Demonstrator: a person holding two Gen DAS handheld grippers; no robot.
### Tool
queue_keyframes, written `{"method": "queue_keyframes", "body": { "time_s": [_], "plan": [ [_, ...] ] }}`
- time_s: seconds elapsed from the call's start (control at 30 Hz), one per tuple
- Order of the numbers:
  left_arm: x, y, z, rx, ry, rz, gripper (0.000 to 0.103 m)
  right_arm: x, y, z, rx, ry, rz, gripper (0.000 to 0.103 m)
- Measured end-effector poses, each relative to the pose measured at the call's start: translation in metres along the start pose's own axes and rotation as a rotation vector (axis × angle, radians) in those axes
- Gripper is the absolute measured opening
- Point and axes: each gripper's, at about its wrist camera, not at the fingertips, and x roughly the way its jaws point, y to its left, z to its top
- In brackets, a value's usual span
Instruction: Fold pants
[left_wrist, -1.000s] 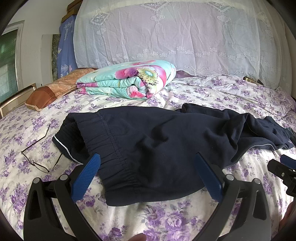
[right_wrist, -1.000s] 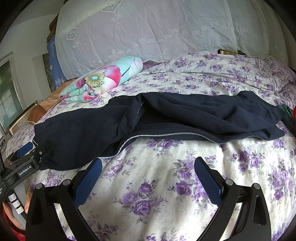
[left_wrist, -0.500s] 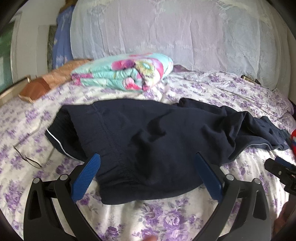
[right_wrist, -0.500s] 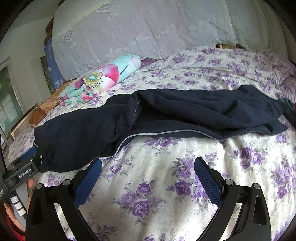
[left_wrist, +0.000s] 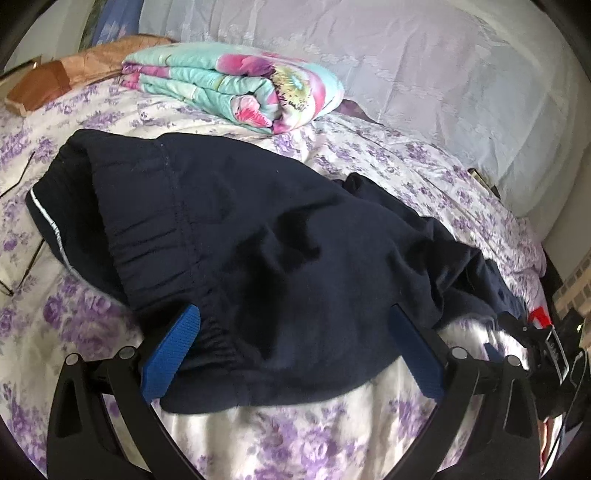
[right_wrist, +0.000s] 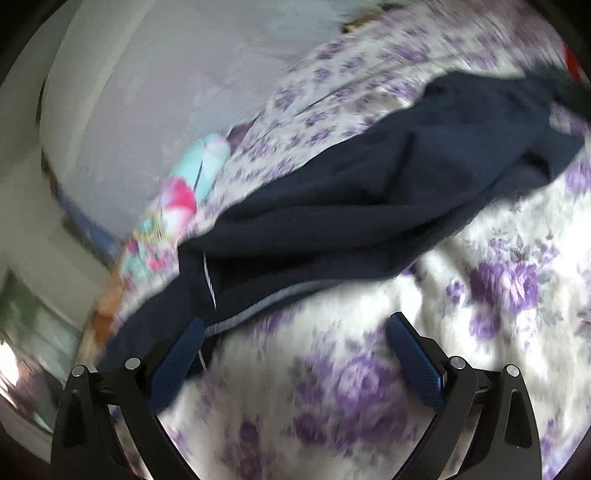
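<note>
Dark navy pants (left_wrist: 266, 236) lie crumpled across the floral bedsheet (left_wrist: 295, 443), elastic waistband toward the left, legs trailing right. My left gripper (left_wrist: 291, 354) is open, its blue pads either side of the near waistband edge, with cloth between them. In the right wrist view the pants (right_wrist: 369, 199) run diagonally, a pale stripe along the near hem. My right gripper (right_wrist: 295, 365) is open over the sheet just below the hem; its left finger (right_wrist: 177, 362) overlaps the cloth's edge. This view is motion-blurred and tilted.
A folded floral quilt (left_wrist: 236, 92) lies behind the pants, a brown pillow (left_wrist: 48, 85) at far left. Thin-framed glasses (left_wrist: 22, 236) lie on the sheet left of the waistband. A lace-covered headboard (left_wrist: 406, 62) stands behind. The right gripper's body (left_wrist: 546, 350) shows at the right edge.
Both grippers have moved closer to the pants. The left one now straddles the waistband edge. The right one has tilted and swung toward the near hem, blurring its view.
</note>
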Motion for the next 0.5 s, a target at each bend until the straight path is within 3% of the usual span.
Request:
{"method": "queue_keyframes", "body": {
  "time_s": [0.2,0.33,0.37,0.4,0.5],
  "plan": [
    [0.024,0.014,0.028,-0.129,0.031,-0.079,0.099,0.010,-0.011,0.026,0.100,-0.074,-0.030,0.100],
    [0.026,0.005,0.027,-0.077,0.012,-0.032,0.099,0.020,-0.014,0.045,0.102,-0.088,-0.033,0.097],
    [0.026,0.004,0.026,-0.067,0.013,-0.027,0.099,0.021,-0.015,0.049,0.098,-0.094,-0.029,0.085],
    [0.025,0.004,0.027,-0.067,0.014,-0.032,0.099,0.023,-0.017,0.051,0.094,-0.093,-0.025,0.063],
    [0.022,0.014,0.031,-0.122,-0.002,-0.085,0.099,0.028,-0.035,0.058,0.147,-0.066,0.027,0.023]
  ]
}}
